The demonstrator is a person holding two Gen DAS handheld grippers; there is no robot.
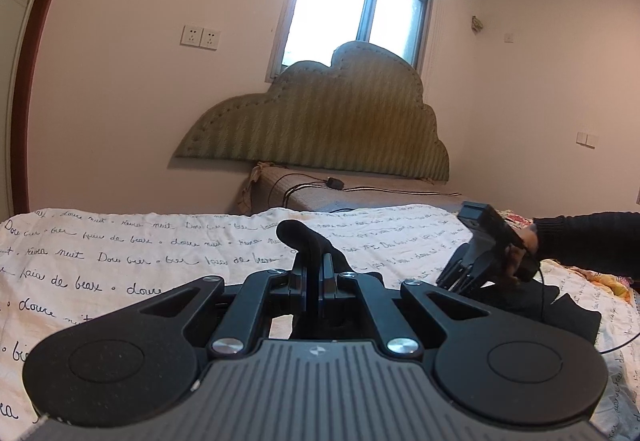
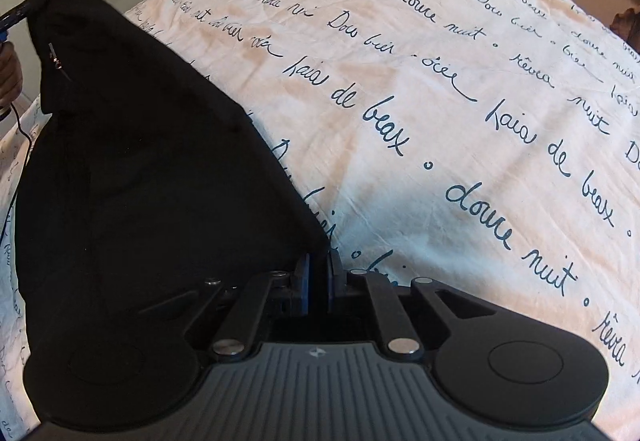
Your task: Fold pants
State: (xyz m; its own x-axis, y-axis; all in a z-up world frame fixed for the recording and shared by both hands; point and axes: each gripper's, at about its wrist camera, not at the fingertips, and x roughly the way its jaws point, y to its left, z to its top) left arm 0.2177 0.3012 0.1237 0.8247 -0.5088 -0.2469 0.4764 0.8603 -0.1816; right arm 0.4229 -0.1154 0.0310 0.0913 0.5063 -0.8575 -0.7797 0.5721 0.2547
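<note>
The black pants [image 2: 140, 161] hang as a stretched panel above the bed sheet [image 2: 440, 101], held at two corners. My right gripper [image 2: 318, 269] is shut on the near corner of the cloth, its blue pads [image 2: 304, 281] pressed against it. My left gripper [image 1: 316, 265] is shut on a fold of black cloth [image 1: 296, 233] that bulges over its tips. In the right wrist view the left gripper [image 2: 24, 7] sits at the top left, pinching the far corner by a zip. The left wrist view shows the right gripper [image 1: 452, 281] tilted down over black cloth [image 1: 560, 313], in a hand with a dark sleeve.
A cream sheet [image 1: 120, 265] with dark script covers the bed. A green scalloped headboard [image 1: 320, 121] leans on the wall under a window [image 1: 360, 9]. A mattress edge with a cable [image 1: 332, 185] lies behind the bed. A thin cable [image 2: 18, 121] hangs from the left hand.
</note>
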